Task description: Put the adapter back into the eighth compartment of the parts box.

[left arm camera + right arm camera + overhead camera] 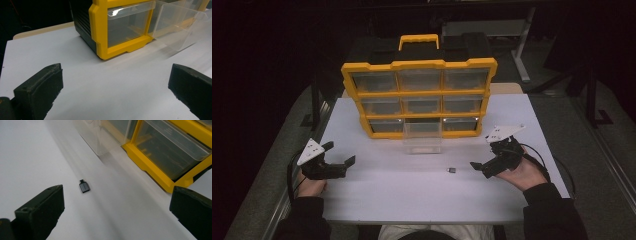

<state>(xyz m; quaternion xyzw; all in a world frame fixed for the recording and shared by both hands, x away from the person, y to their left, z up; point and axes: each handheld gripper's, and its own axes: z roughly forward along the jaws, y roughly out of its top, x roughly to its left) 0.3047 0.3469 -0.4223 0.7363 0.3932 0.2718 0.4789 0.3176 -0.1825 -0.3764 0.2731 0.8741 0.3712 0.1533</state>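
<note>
Left gripper (339, 154): jaws spread, holding nothing, near the organizer's left front corner.
Right gripper (481, 161): jaws spread, holding nothing, just right of the adapter.
Adapter (84, 187): small and dark, lying on the table (412, 195) in front of the organizer.
Drawer (422, 137): clear, pulled out of the organizer's bottom row.
Organizer (419, 97): yellow, upright, nine compartments.

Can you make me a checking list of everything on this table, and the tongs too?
Surface: white table, mostly bare.
Job's things: small dark adapter lying loose; clear drawer pulled out of the yellow organizer.
Clutter: nothing seen.
Grippers: left tongs open, holding nothing; right tongs open, near the adapter, not touching.
Cables: black cable loops by the right hand.
Surroundings: dark room, desk leg behind.
</note>
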